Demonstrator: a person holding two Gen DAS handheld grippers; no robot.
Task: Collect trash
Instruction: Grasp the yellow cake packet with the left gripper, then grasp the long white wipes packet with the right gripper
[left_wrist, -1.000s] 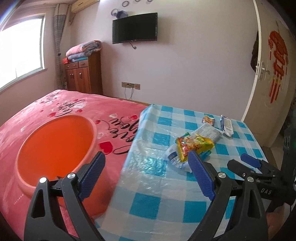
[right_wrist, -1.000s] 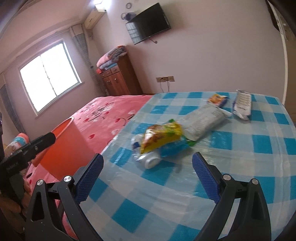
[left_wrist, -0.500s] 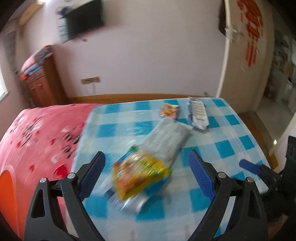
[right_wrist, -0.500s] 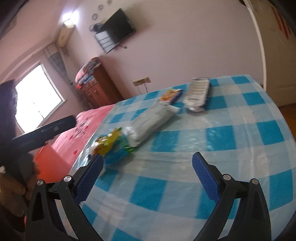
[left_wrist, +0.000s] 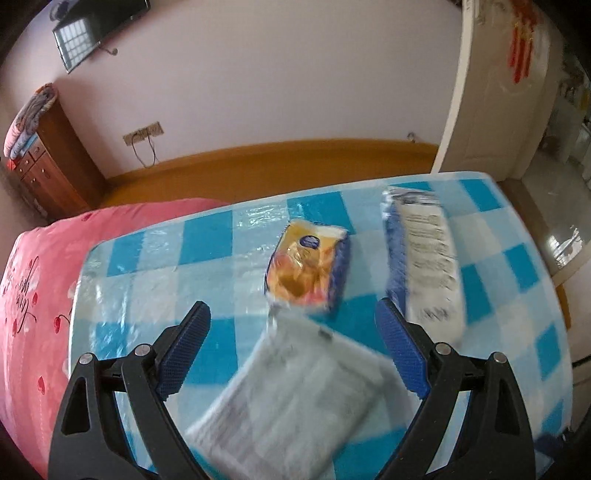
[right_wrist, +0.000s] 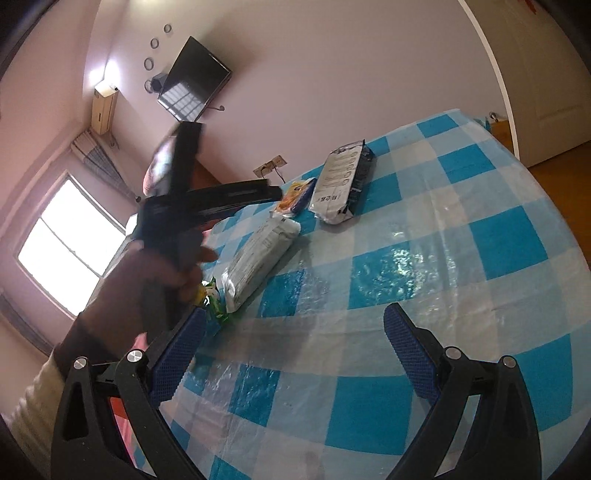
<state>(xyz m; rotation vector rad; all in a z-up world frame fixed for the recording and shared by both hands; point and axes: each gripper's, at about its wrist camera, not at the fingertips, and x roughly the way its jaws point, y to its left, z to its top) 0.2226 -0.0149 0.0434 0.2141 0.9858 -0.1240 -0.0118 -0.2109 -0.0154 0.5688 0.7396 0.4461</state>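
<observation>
- Left gripper (left_wrist: 291, 325): fingers spread wide and empty, tipped down over the checked tabletop (left_wrist: 207, 240). Judged step: reaching for a piece of trash.
- Grey packet (left_wrist: 295, 398): blurred, lying flat between and below the left fingers, nearer the right-hand one. Best taken across its narrow width; lower until both fingers straddle it before closing.
- Orange packet (left_wrist: 306, 269): just beyond the left fingertips, touching or overlapping the grey packet's far end. Lifting the grey one may drag it.
- White-and-blue packet (left_wrist: 424, 258): beyond the right-hand finger, apart from the others.
- Right gripper (right_wrist: 291, 343): fingers wide apart, nothing between them, hanging above bare tabletop. Green-and-yellow wrapper (right_wrist: 212, 299) sits just beyond its left-hand finger, partly hidden by the person's hand (right_wrist: 159, 273). Keep this gripper clear of the left one's reach.
</observation>
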